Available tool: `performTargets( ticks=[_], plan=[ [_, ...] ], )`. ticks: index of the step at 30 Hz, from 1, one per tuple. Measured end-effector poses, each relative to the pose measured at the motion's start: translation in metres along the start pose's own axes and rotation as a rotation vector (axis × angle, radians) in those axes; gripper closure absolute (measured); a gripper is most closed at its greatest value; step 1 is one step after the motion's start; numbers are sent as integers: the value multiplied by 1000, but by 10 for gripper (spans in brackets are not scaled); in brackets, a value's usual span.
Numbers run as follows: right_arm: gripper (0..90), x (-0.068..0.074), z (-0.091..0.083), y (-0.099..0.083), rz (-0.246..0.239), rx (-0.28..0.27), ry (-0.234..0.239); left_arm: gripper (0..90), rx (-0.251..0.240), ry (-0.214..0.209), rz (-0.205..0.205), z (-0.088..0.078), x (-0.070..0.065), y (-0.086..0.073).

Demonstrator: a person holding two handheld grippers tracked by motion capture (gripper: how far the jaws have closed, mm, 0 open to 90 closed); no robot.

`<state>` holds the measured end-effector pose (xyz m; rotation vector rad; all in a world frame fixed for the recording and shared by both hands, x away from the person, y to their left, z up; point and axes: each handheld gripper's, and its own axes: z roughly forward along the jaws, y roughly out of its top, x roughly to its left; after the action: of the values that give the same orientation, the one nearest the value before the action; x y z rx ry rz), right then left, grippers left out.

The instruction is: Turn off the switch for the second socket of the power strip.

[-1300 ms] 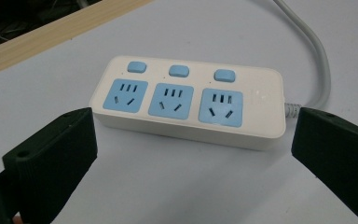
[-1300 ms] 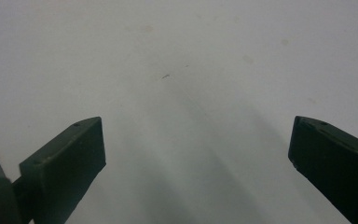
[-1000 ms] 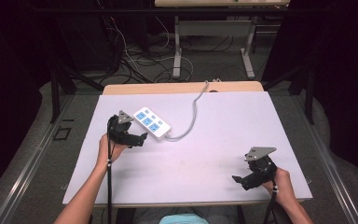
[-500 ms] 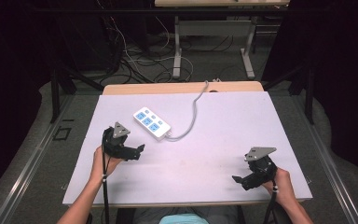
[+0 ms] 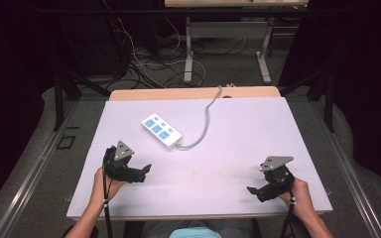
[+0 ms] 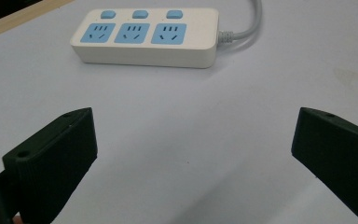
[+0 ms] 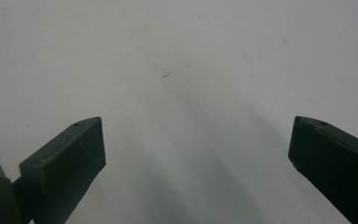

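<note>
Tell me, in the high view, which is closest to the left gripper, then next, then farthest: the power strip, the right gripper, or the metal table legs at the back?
From the left gripper:
1. Power strip, just ahead of it, toward the table's middle.
2. Right gripper, across the table near the front right edge.
3. Metal table legs, on the floor beyond the table's far edge.

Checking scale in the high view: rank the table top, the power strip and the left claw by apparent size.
1. table top, by far the largest.
2. and 3. power strip and left claw with its body: they look alike, and the claw is nearer the camera, so unranked.
</note>
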<state>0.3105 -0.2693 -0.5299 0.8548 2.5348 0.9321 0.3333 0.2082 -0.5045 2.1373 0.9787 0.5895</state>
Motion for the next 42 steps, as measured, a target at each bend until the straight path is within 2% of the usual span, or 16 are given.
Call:
performTargets(
  ticks=[1,2,14,19,21,26,29,30,32,33,42],
  plan=[
    [33,0,0,0,-1,0,0,0,-6,-2,-9,-1,-2,-2],
    [33,0,0,0,-4,-1,3,0,0,-1,2,-2,-2,-3],
    [34,0,1,0,-14,-10,-2,0,-13,-6,18,-17,-17,-18],
    [33,-1,1,0,-13,-11,-2,0,-5,-6,25,-21,-19,-25],
    [33,-1,1,0,-16,-9,-4,0,-11,-8,14,-22,-20,-28],
    [33,1,1,0,-1,-7,1,0,-9,-8,20,-24,-22,-32],
    [33,0,2,0,-10,-8,-1,0,-3,-7,24,-26,-24,-35],
    [34,0,2,0,-10,-8,-1,0,-13,-4,15,-26,-25,-36],
    [33,0,2,0,-8,-7,0,0,-4,-8,27,-27,-24,-37],
    [33,1,1,0,2,-4,0,0,-10,-6,16,-27,-25,-39],
    [33,1,1,0,2,-3,-1,0,5,-12,20,-26,-26,-44]
  ],
)
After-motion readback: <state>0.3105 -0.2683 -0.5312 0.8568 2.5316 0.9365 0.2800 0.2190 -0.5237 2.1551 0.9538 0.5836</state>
